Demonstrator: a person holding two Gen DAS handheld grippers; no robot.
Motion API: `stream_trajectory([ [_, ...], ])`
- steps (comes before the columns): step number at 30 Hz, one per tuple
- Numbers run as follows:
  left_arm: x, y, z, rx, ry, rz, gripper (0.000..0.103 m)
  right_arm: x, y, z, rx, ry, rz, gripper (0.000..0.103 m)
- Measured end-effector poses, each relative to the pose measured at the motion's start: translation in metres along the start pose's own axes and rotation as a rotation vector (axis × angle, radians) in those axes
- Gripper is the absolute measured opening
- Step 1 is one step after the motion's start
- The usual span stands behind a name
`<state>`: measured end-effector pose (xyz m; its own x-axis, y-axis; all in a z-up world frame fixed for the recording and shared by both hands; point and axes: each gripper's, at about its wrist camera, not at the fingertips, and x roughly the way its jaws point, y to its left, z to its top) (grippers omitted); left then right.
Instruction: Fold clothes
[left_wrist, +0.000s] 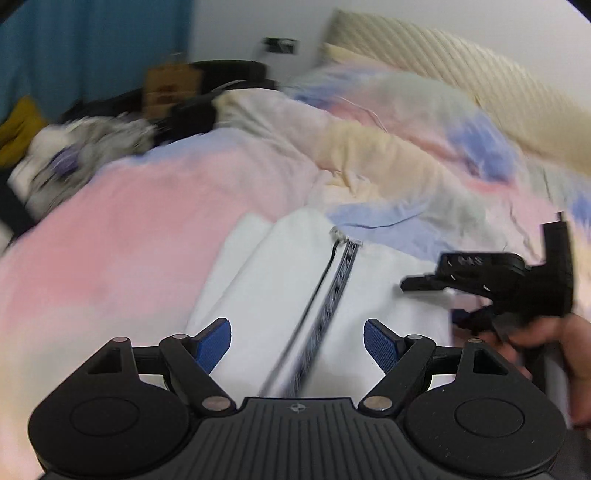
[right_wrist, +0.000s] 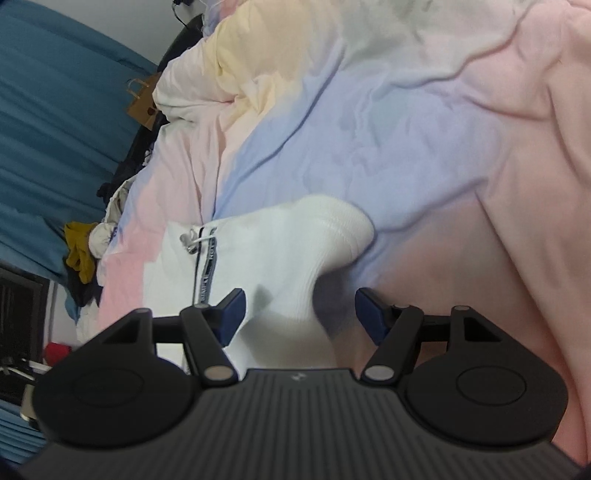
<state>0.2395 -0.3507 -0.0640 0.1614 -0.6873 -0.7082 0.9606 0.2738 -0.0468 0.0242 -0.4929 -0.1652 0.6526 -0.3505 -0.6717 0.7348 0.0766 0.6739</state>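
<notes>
White garment lying mid-frame on pastel bedding; I'm holding left gripper and right gripper open, gripping nothing.

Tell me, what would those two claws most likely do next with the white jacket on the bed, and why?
Probably the right gripper closes on the raised ribbed fold of the white jacket. That fold already stands between its open blue pads, untouched. The left gripper, also open, hangs over the zipper, holding nothing.
</notes>
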Motion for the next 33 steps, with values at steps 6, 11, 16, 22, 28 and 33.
stream_trajectory([
  [6,0.091,0.037,0.023,0.019,0.097,0.023,0.065,0.009,0.001,0.003,-0.012,-0.028,0.01,0.069],
  [11,0.105,0.05,0.015,-0.005,0.152,-0.001,0.033,0.012,0.001,0.007,-0.011,-0.055,0.026,0.07],
  [16,0.071,0.057,0.017,-0.082,-0.018,-0.09,0.003,0.012,0.003,0.009,-0.001,-0.052,0.032,0.069],
  [22,0.043,0.082,0.024,-0.126,-0.127,0.031,0.003,0.007,0.013,0.006,-0.044,-0.042,0.088,0.069],
  [28,0.099,0.086,-0.007,-0.151,-0.016,0.163,0.007,0.016,0.013,0.004,-0.061,0.014,0.088,0.069],
  [33,0.11,0.087,-0.018,-0.206,-0.04,0.177,0.016,0.025,0.015,0.005,-0.081,0.047,0.115,0.069],
])
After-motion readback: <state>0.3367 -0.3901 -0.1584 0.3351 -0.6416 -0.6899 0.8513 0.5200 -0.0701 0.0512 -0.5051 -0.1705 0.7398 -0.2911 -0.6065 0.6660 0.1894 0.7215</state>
